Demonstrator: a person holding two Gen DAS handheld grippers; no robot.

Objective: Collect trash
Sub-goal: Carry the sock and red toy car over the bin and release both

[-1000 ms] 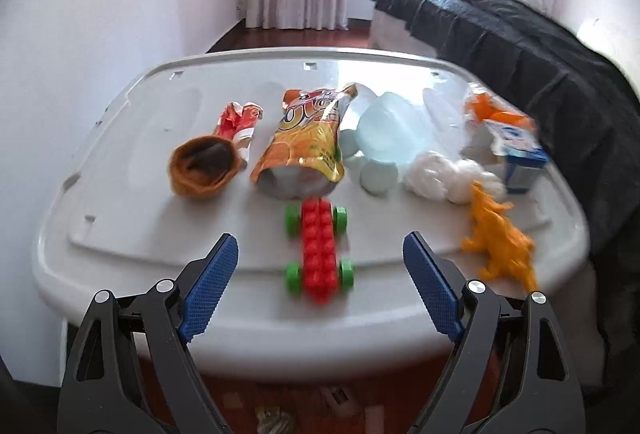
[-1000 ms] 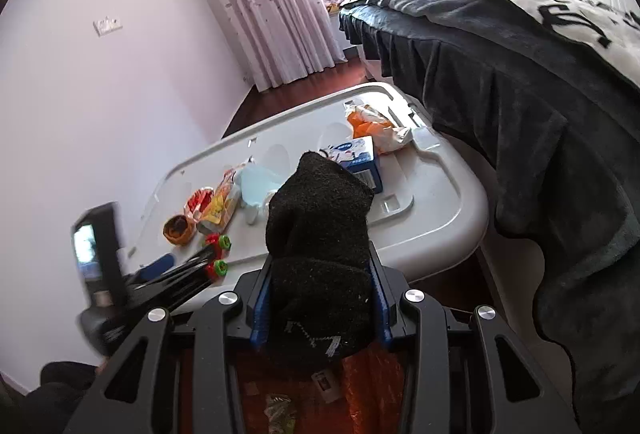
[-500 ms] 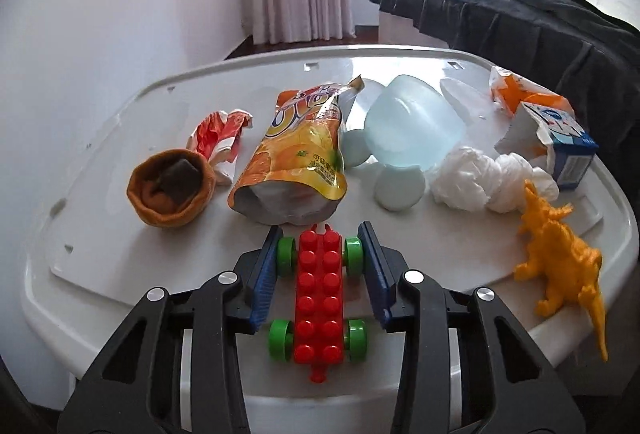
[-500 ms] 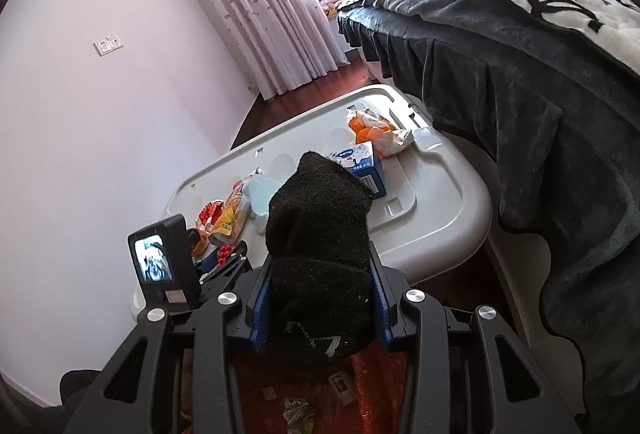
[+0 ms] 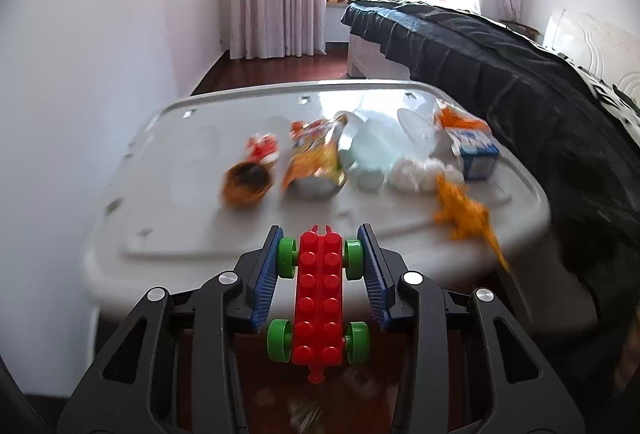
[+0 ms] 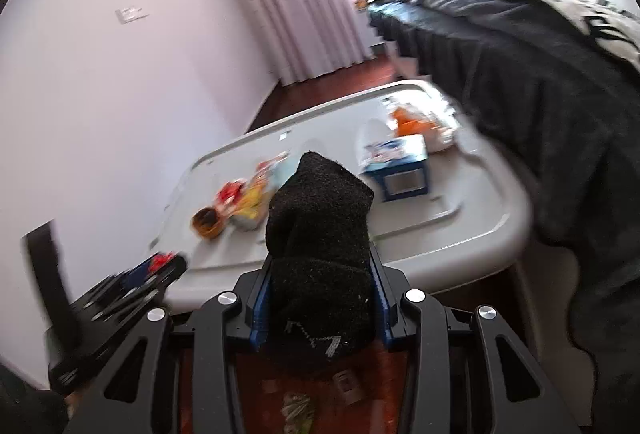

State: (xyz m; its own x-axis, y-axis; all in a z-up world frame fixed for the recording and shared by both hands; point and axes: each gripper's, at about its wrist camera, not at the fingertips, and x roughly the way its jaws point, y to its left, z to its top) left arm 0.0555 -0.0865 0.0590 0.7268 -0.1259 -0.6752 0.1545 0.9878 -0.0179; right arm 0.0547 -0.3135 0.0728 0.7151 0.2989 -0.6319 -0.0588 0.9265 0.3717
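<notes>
The trash lies on the white counter (image 5: pixel 184 218), in a loose row across its middle: an orange snack bag (image 5: pixel 316 161), a red wrapper (image 5: pixel 262 149), a crumpled white tissue (image 5: pixel 416 169), a blue-and-white carton (image 5: pixel 476 153) and an orange packet (image 5: pixel 456 119) behind it. A brown cup-like item (image 5: pixel 246 183) sits at the left end of the row; whether it is trash cannot be told. All of these rest on the counter, none of them held.

The left gripper (image 5: pixel 322 266) is pinching a red block car (image 5: pixel 320 298) across its front green wheels, the pads pressed against the wheel faces. The car hangs clear of the counter's near edge, above the floor. It appears to be a toy, not trash, so the grip likely serves to sort it out of the way.

The right gripper (image 6: pixel 320 294) is clamped on a black sock (image 6: pixel 320 234), which stands upright between the pads and blocks much of that view. It is held off the counter, beside the near edge.

An orange toy dinosaur (image 5: pixel 464 209) lies near the counter's right edge, just beside the tissue. A pale blue bowl (image 5: pixel 376 149) rests behind the snack bag. A bed with a dark blanket (image 5: pixel 520 73) stands to the right. Both views are blurred by motion.

Judgement: both grippers are occupied with non-trash items; these must be deposited before any wrapper can be grasped.
</notes>
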